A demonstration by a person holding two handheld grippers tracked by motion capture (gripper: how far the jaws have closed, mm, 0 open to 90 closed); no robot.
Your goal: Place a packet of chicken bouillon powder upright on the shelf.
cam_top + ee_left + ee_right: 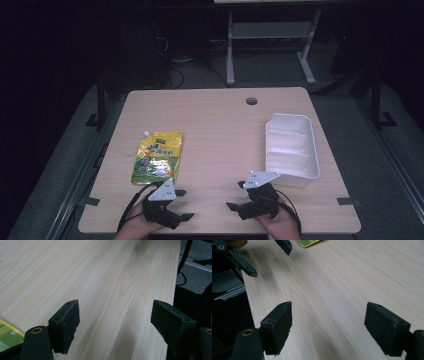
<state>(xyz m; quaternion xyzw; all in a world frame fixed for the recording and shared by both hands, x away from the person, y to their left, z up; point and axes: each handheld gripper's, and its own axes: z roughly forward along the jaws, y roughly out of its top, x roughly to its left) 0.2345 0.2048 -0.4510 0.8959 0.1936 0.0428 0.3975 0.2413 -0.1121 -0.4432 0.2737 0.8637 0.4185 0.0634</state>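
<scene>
While both hands rest at the near edge of the table (220, 115), the high view shows the left gripper (182, 205) and the right gripper (236, 196) facing each other across a bare strip of wood, each with its jaws spread and nothing between them. A yellow-green pouch (157, 157) lies flat just beyond the left gripper, apart from it. A white tray (313, 155) sits near the table's right edge, just beyond the right gripper. The middle and far part of the tabletop lie open up to a small round hole (251, 101).

From the left gripper view, the jaws stand wide over plain wood; a corner of the pouch (7, 336) shows beside one jaw, and the table's edge drops off behind the other.

From the right gripper view, the jaws are likewise wide apart over bare wood, with the left gripper (268, 257) farther off by the table's edge and a pouch corner (309, 242) beyond.
</scene>
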